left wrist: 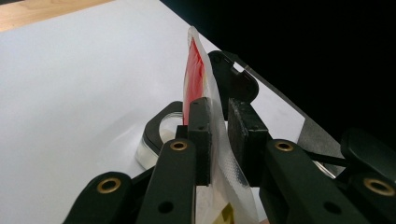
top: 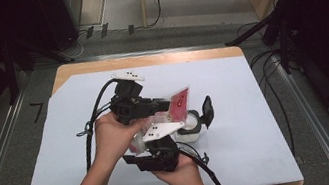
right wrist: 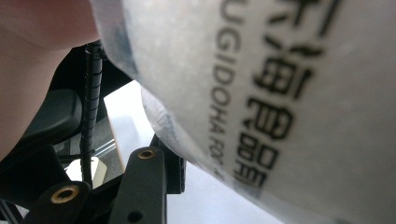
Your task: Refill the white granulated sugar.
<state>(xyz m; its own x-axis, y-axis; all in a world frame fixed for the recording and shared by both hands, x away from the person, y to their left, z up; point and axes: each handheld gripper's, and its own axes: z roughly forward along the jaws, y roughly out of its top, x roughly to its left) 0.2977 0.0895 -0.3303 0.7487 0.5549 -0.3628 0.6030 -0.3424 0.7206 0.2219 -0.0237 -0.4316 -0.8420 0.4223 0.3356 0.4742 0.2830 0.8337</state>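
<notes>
A clear pouch with a red label [top: 180, 102] hangs over the middle of the white sheet. My left gripper [top: 167, 103] comes in from the left and is shut on its upper part. In the left gripper view both pads pinch the pouch [left wrist: 198, 70] edge-on at my left gripper [left wrist: 218, 106]. My right gripper [top: 153, 144] reaches up from below under its grey plate and holds the pouch's lower body. In the right gripper view the pouch [right wrist: 289, 93], with black lettering, sits close against one jaw and hides the other.
A small clear container [top: 191, 124] with a black rim stands just right of the grippers, its black lid [top: 207, 110] flipped open. It shows behind the pads as the container [left wrist: 159, 133] and lid [left wrist: 233, 79]. The white sheet [top: 243, 150] covers a wooden table.
</notes>
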